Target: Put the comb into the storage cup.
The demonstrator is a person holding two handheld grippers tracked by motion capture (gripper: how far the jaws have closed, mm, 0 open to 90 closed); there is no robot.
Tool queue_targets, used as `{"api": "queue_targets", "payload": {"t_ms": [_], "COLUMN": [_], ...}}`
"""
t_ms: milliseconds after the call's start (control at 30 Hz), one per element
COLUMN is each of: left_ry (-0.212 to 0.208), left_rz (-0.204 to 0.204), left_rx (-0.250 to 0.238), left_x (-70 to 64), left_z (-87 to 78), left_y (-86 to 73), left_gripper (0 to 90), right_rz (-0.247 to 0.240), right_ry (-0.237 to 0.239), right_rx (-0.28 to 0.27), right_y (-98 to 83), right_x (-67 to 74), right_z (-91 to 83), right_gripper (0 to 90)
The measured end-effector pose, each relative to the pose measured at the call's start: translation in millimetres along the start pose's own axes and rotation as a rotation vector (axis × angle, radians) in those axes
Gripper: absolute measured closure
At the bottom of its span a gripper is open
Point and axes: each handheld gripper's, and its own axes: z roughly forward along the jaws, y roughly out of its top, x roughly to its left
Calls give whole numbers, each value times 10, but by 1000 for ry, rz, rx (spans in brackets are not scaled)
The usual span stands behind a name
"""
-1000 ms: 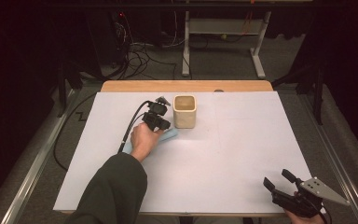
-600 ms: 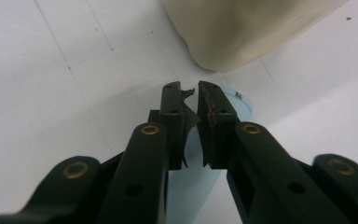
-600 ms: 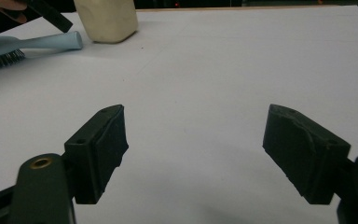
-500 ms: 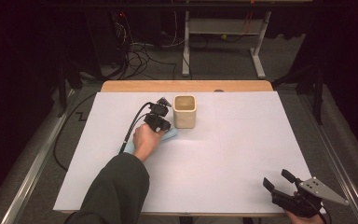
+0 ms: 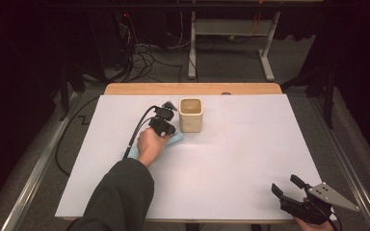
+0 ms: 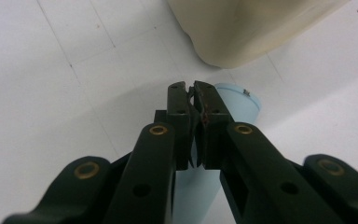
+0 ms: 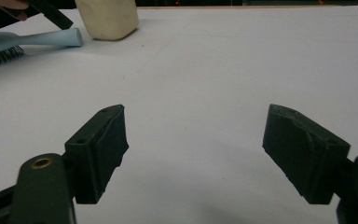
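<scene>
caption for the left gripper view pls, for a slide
Left hand-held gripper closed on the handle of a light blue hairbrush lying on the white table, beside a cream cup.

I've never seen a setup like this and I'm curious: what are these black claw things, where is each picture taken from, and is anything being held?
No robot here: a person holds a hand-operated two-jaw gripper in each hand. The high view looks down on a white table from above the person's side. The other two pictures come from small cameras riding on each gripper, looking along its black jaws.

On the table stand a cream square cup and, beside it, a light blue hairbrush lying flat. The left gripper has just been closing and its jaws now pinch the brush's handle near the cup. The right gripper rests at the table's near right corner, jaws wide open, holding nothing.
</scene>
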Motion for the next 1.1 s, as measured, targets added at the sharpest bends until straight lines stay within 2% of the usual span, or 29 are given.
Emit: {"api": "queue_targets", "payload": {"t_ms": [533, 867, 1100], "left_ry": [-9, -31, -25], "left_rz": [2, 49, 74], "left_rx": [29, 49, 61], "left_x": [-1, -86, -99], "left_z": [41, 42, 43], "left_y": [-13, -91, -190], "left_gripper": [878, 879, 879], "right_rz": [-1, -2, -2], "right_ry": [1, 2, 2], "right_rx": [0, 1, 3], "right_y": [1, 1, 3], "right_x": [1, 0, 6], "right_z": [1, 3, 2], "right_gripper": [221, 221, 221]}}
